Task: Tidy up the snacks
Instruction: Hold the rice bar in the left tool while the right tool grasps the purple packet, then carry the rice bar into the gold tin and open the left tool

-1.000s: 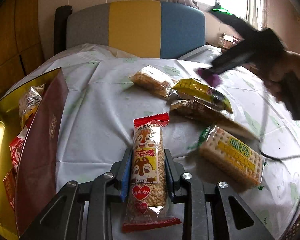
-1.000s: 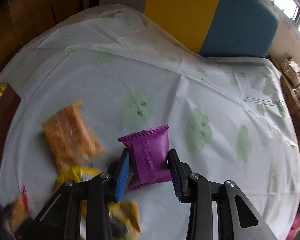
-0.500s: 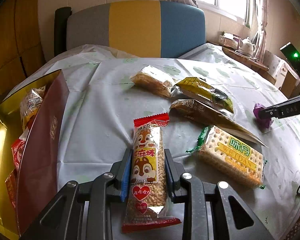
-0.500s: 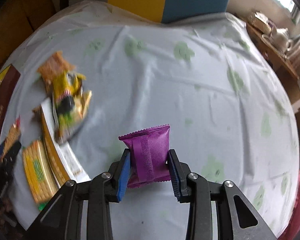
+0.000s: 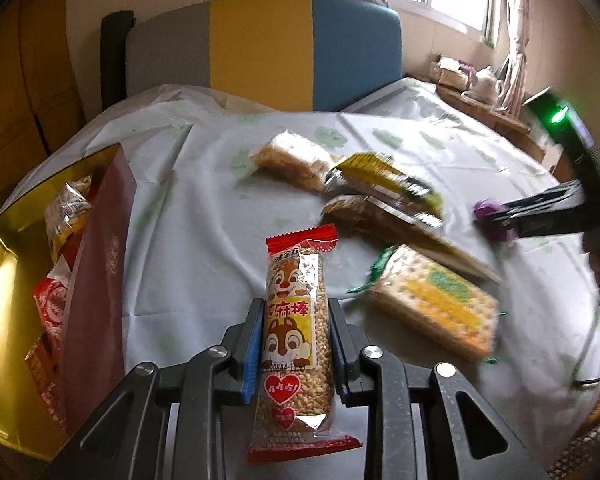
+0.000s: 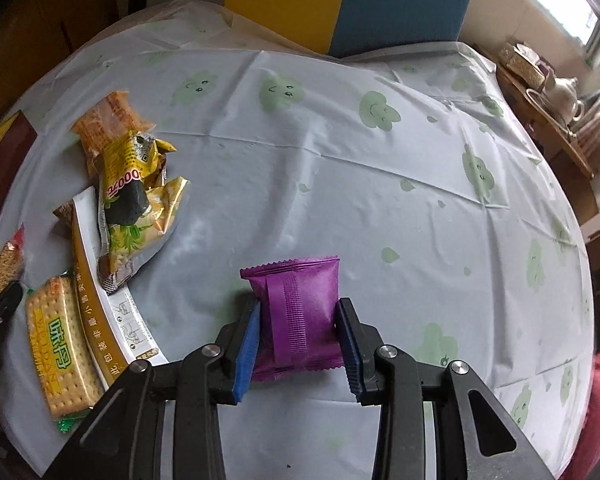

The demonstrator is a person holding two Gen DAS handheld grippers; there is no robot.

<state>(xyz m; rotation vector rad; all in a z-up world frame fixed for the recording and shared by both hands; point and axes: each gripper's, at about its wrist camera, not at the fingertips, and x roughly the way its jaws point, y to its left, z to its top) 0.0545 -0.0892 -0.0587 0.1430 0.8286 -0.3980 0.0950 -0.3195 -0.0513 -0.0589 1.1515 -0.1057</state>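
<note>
My left gripper (image 5: 294,340) is shut on a long sesame bar packet (image 5: 294,328) with a red end and a chipmunk picture. It holds the packet over the table's near side, to the right of the gold snack box (image 5: 4,280). My right gripper (image 6: 298,336) is shut on a purple snack packet (image 6: 298,316) low over the tablecloth. It also shows in the left wrist view (image 5: 496,224) at the right. On the table lie a cracker pack (image 5: 432,308), a yellow packet (image 5: 384,180), a long brown-and-white box (image 5: 400,228) and a rice cake bar (image 5: 292,160).
The gold box has a dark red lid (image 5: 96,292) standing on edge and holds several packets. The round table wears a white cloth with green prints (image 6: 360,168). A grey, yellow and blue chair back (image 5: 260,48) stands behind. A side shelf with a teapot (image 5: 486,80) is at the right.
My right gripper has swung with the purple packet from over the snack pile out to the right and lowered toward the cloth. My left gripper has lifted slightly with the sesame bar.
</note>
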